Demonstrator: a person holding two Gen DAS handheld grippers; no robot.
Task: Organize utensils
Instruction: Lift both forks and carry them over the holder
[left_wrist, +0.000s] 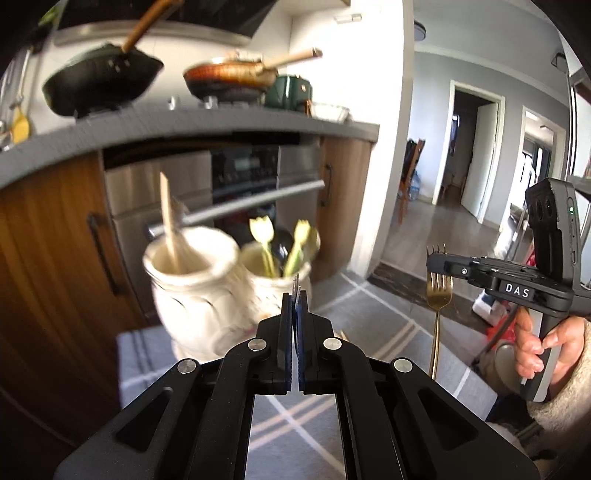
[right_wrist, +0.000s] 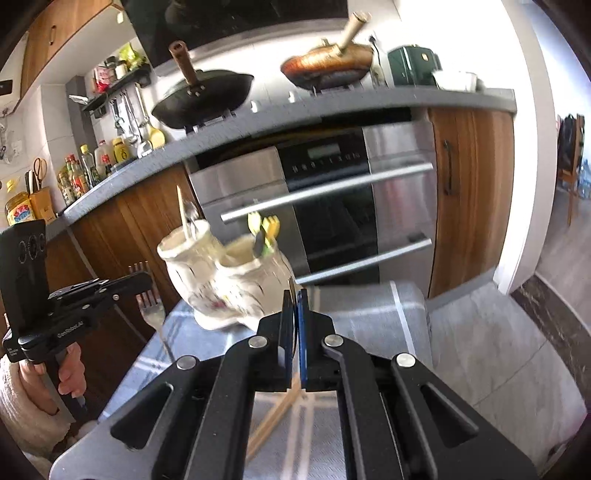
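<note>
Two white ceramic holders stand joined on a table with a grey checked cloth. The left holder holds a wooden stick; the right holder holds yellow-green utensils. My left gripper is shut on a silver fork seen edge-on; in the right wrist view that silver fork hangs tines up. My right gripper is shut on a gold fork, seen edge-on; in the left wrist view the gold fork hangs handle down, right of the holders.
Chopsticks lie on the cloth below my right gripper. Behind the table are a steel oven, wooden cabinets and a grey counter with two pans. A doorway and floor lie to the right.
</note>
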